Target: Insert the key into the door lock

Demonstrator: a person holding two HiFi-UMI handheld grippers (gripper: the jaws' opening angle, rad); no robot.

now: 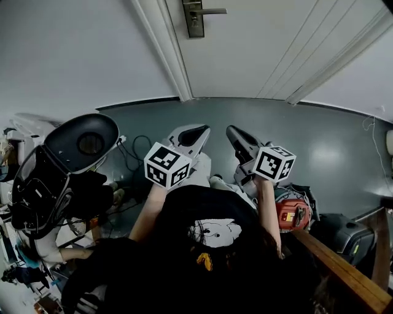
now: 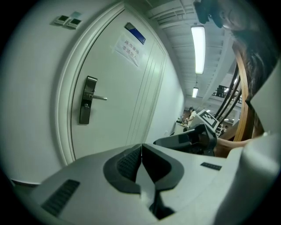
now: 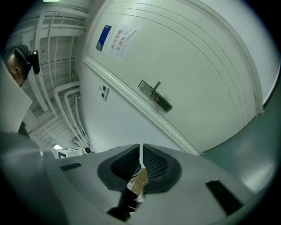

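Observation:
The white door [image 1: 258,49] stands shut ahead, with a metal lock plate and lever handle [image 1: 195,17] near its left edge. My right gripper [image 3: 140,148] is shut on a key [image 3: 138,182]; the brass-toned head sits behind the pads and the thin blade runs up between them. The lock plate [image 3: 155,96] is well beyond the key. My left gripper [image 2: 141,147] is shut with nothing in it and points at the lock plate [image 2: 86,100]. In the head view both grippers, left [image 1: 199,130] and right [image 1: 233,130], hover low over the grey floor, far from the lock.
A black chair [image 1: 83,142] and cables [image 1: 132,153] lie at the left. A red tool [image 1: 291,214] and a wooden rail [image 1: 344,270] are at the right. A paper notice [image 2: 129,48] hangs on the door. Wall switches [image 2: 68,19] sit left of the frame.

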